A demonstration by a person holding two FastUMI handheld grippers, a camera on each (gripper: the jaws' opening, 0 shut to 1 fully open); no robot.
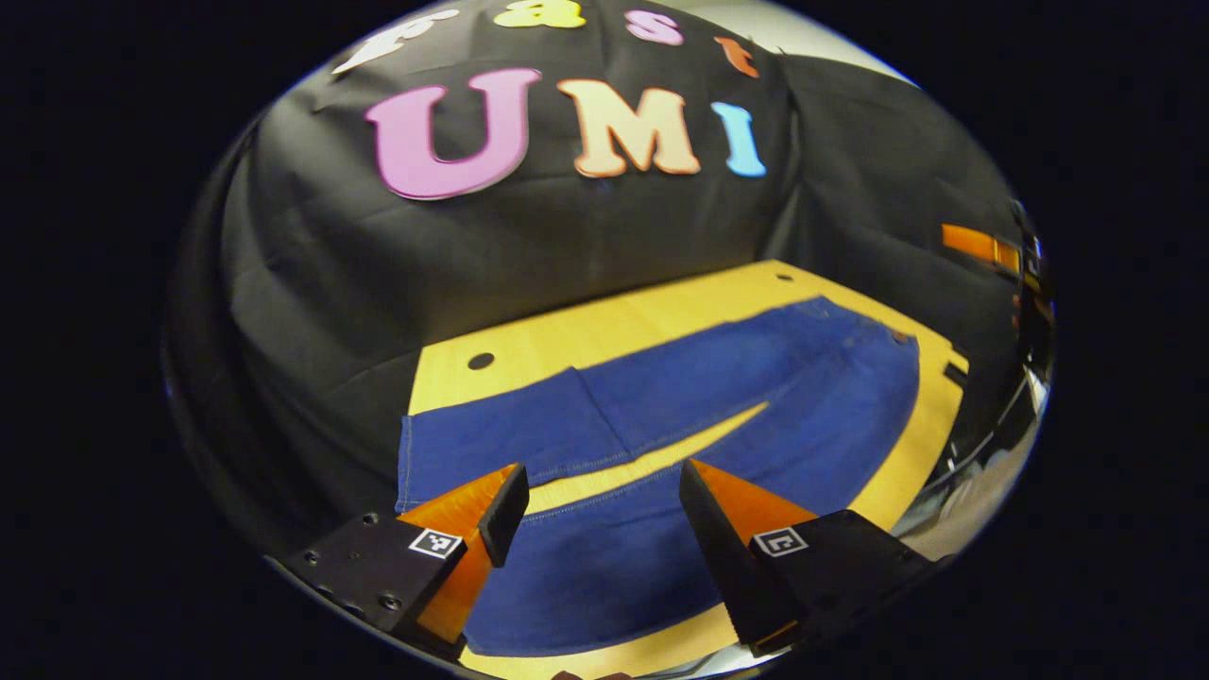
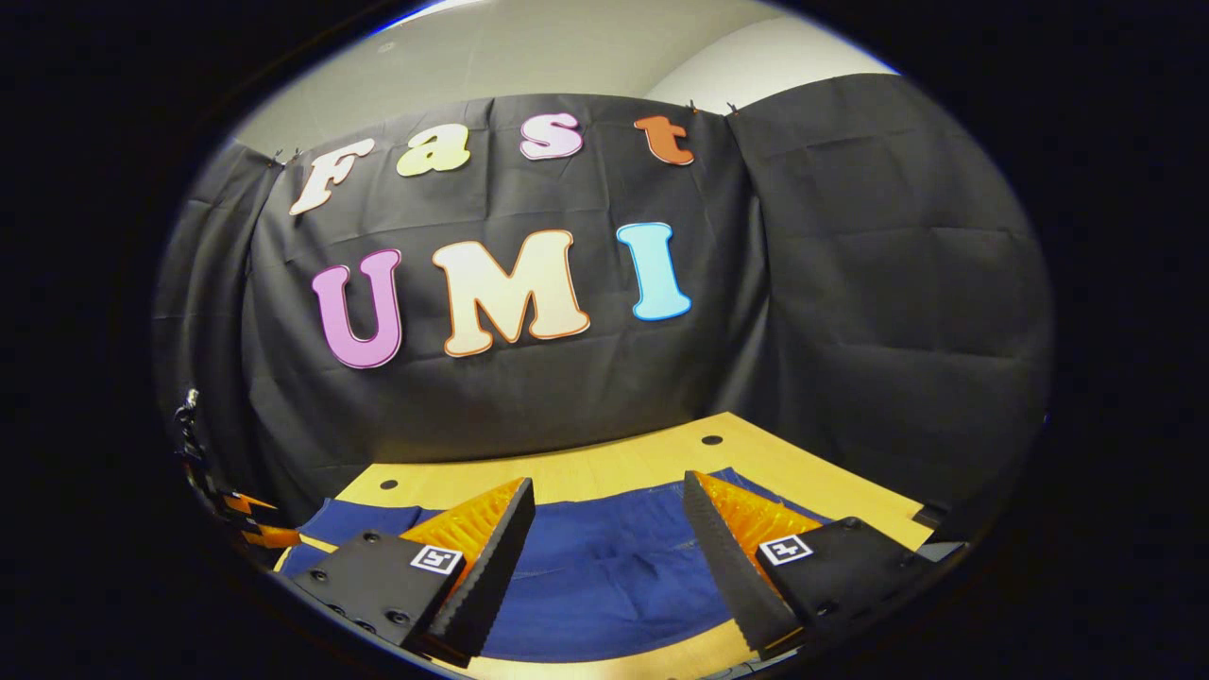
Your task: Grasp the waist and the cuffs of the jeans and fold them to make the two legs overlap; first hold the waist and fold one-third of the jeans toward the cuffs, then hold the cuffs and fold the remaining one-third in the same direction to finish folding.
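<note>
Blue jeans [image 1: 661, 416] lie flat on the wooden table [image 1: 604, 326], legs spread apart. Left gripper [image 1: 600, 477] hovers over the cuff end, jaws wide, empty. Right gripper [image 2: 609, 491] likewise spread, above the denim, holding nothing.

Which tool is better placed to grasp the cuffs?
The left tool, probably. It is open above the near leg, close to the cuffs of the jeans. The right tool is open over the wider part.
</note>
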